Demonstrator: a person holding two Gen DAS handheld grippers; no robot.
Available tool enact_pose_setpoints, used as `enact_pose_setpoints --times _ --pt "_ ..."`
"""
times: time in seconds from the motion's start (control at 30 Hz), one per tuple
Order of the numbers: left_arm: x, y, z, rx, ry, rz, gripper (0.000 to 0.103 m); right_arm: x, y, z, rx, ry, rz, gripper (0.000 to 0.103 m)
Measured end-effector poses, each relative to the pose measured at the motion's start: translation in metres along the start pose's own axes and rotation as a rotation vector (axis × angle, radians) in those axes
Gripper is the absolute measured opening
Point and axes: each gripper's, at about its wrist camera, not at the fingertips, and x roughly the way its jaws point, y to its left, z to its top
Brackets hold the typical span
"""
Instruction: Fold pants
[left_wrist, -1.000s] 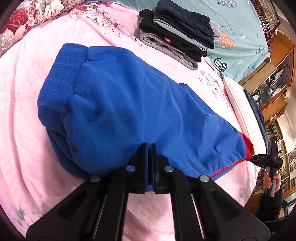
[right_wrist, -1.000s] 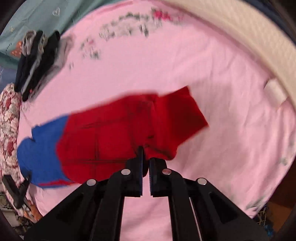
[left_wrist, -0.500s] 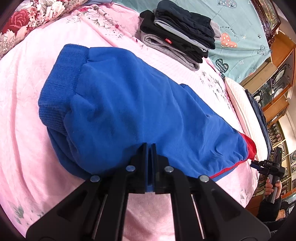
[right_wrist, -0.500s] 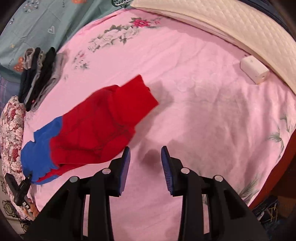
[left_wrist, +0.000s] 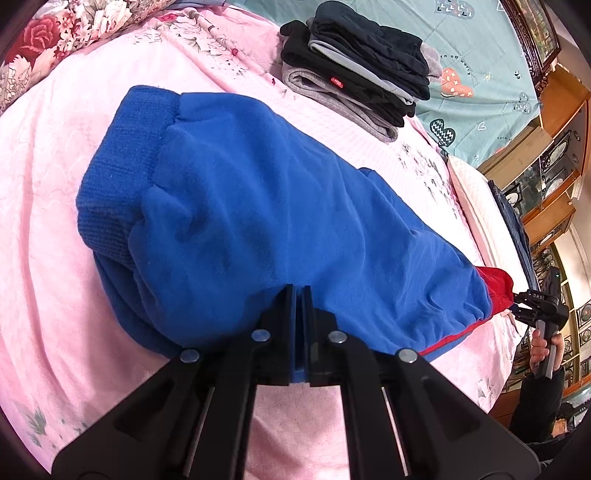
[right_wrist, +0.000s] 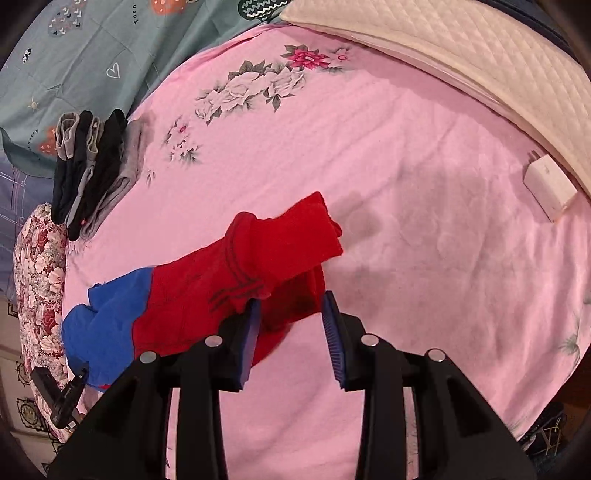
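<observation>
**A:** Well, start with the left wrist view. What do you see?

**B:** The left gripper (left_wrist: 299, 295) has its jaws pressed together at the near edge of the pants (left_wrist: 280, 221), at the blue waist end. A sliver of blue shows between the pads, so I judge it is pinching that edge, though the cloth hides the tips. The pants lie along the pink bedspread (left_wrist: 55, 184), with a stack of folded clothes (left_wrist: 354, 66) well behind them.

**A:** And the risk there?

**B:** That pinch is shallow. If the hand pulls or lifts sharply, the thick fleece could slip out, or only the top layer could come up and leave the fold crooked.

**A:** Now the right wrist view.

**B:** The right gripper (right_wrist: 291, 321) stands partly apart, holding nothing. The red leg end (right_wrist: 280, 258) lies rumpled on the bedspread, partly between the open jaws, with its cuff kinked upward.

**A:** What could go wrong on that side?

**B:** Folding over a bunched leg would set in a lump. Closing now might catch one layer only. A small white box (right_wrist: 550, 184) sits well off to the right, near a cream quilt (right_wrist: 461, 55), out of harm's way.
</observation>
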Motion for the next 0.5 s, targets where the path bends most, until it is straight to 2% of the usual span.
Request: enact_pose_setpoints --times 0.13,0.33,0.4,0.43,0.5 --pt "0.0 0.001 0.0 -0.01 0.002 -0.011 0.003 0.014 -0.005 0.003 0.043 0.068 0.009 0.035" --pt "0.0 0.0 0.0 -0.007 0.001 -0.006 0.003 0.022 -0.024 -0.005 0.144 0.122 0.011 0.035" --pt "0.0 0.001 0.0 -0.009 0.002 -0.009 0.003 0.018 -0.027 -0.01 0.161 0.115 0.053 0.035" --pt "0.0 0.001 0.0 -0.013 0.004 -0.013 0.003 0.019 -0.03 -0.01 0.183 0.109 0.114 0.035" --pt "0.001 0.003 0.001 -0.018 0.006 -0.018 0.003 0.026 -0.033 -0.007 0.208 0.102 0.142 0.035"
